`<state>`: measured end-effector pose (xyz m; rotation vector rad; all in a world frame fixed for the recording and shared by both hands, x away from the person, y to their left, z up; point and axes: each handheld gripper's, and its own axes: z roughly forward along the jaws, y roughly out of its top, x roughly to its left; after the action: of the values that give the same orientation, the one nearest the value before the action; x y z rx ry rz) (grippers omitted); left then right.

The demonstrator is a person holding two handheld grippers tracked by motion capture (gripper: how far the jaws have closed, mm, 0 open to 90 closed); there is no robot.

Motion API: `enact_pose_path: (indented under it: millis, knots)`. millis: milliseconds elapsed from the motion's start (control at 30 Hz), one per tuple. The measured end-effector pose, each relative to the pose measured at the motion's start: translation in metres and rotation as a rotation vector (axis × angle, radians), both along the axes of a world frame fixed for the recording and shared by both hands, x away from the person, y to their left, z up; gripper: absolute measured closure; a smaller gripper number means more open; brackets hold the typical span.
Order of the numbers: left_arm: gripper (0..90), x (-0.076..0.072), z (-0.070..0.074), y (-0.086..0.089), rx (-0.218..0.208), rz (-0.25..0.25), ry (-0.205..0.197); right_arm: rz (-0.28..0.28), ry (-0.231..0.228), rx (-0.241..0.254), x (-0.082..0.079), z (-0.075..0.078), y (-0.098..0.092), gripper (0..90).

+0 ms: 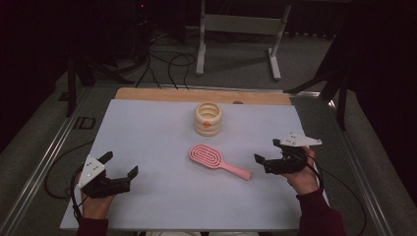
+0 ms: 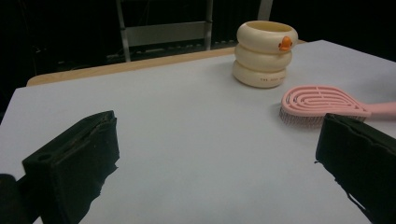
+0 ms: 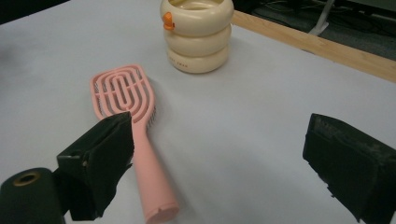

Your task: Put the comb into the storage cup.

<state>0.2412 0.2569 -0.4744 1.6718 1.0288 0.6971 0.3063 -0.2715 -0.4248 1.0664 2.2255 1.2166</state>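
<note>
High view: pink hairbrush [image 1: 219, 162] lies diagonally — handle toward right gripper [image 1: 268, 155].

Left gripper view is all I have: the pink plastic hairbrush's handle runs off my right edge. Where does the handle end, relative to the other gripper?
Observer: The pink plastic hairbrush has its handle end beside the right gripper, just short of the fingers; it is not gripped.
Operator: Is that gripper open?
Observer: Yes, in the right gripper view its fingers stand wide apart with bare table between them.
Operator: Anything inside the cream ringed duck-bill cup?
Observer: From the high view the cream ringed cup is open at the top; its inside is too dark to tell.
Operator: And my own gripper?
Observer: The left gripper is open at the near left of the white table sheet, well away from the brush.
</note>
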Motion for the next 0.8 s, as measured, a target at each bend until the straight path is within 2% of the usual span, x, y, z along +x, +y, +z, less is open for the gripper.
enact_pose_path:
  millis: [367, 800]
  knots:
    - [0.0, 0.000, 0.000, 0.000, -0.002, 0.000, 0.001, 0.065, 0.034, -0.071, 0.012, 0.011, 0.018, 8.6]
    - [0.1, 0.000, 0.001, 0.000, 0.001, 0.000, 0.000, 0.145, 0.094, -0.155, 0.020, 0.009, 0.044, 8.5]
